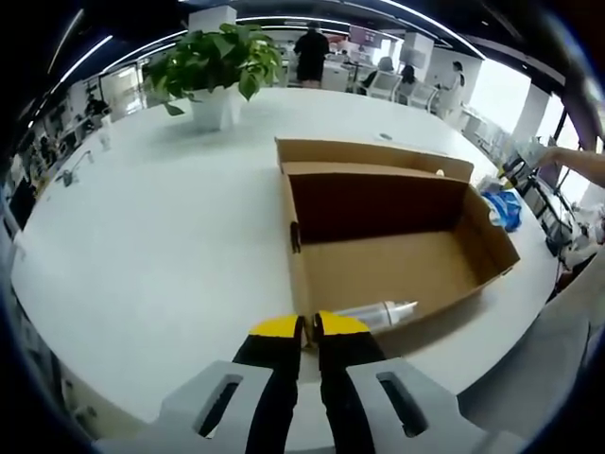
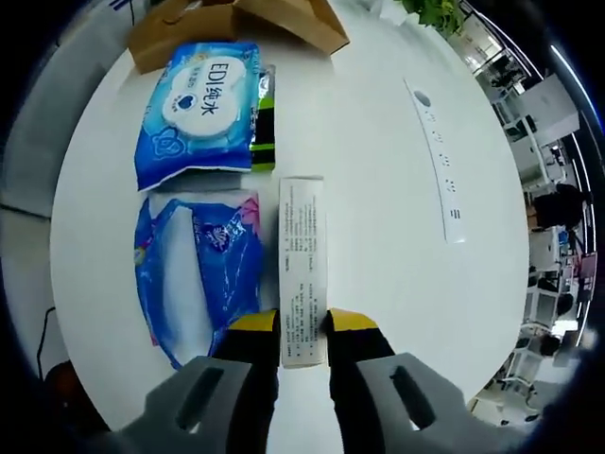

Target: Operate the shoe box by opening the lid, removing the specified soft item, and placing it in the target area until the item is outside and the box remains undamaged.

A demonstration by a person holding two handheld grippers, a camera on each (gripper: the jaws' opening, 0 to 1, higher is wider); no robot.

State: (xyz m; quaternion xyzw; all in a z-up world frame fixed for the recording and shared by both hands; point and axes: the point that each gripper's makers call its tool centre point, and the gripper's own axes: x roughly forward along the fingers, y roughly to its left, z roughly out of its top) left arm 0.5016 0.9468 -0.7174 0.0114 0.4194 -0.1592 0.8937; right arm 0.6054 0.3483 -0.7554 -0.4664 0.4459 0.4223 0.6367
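Note:
The brown cardboard shoe box [image 1: 397, 265] lies open on the white table [image 1: 170, 236], its lid [image 1: 369, 151] folded back on the far side. A white bottle [image 1: 378, 312] lies inside against the near wall. My left gripper [image 1: 308, 327] is at the box's near left corner, yellow tips pinched together on the cardboard edge. My right gripper [image 2: 302, 322] is shut on a slim white printed carton [image 2: 302, 255] resting on the table. Left of the carton lie a crumpled blue soft pack [image 2: 203, 274] and a blue wet-wipes pack [image 2: 198, 99].
A potted plant [image 1: 217, 66] stands at the far side of the table. A green and black item [image 2: 266, 118] lies under the wipes' edge. A long white strip [image 2: 440, 161] lies right of the carton. People stand in the office behind. The table edge is near.

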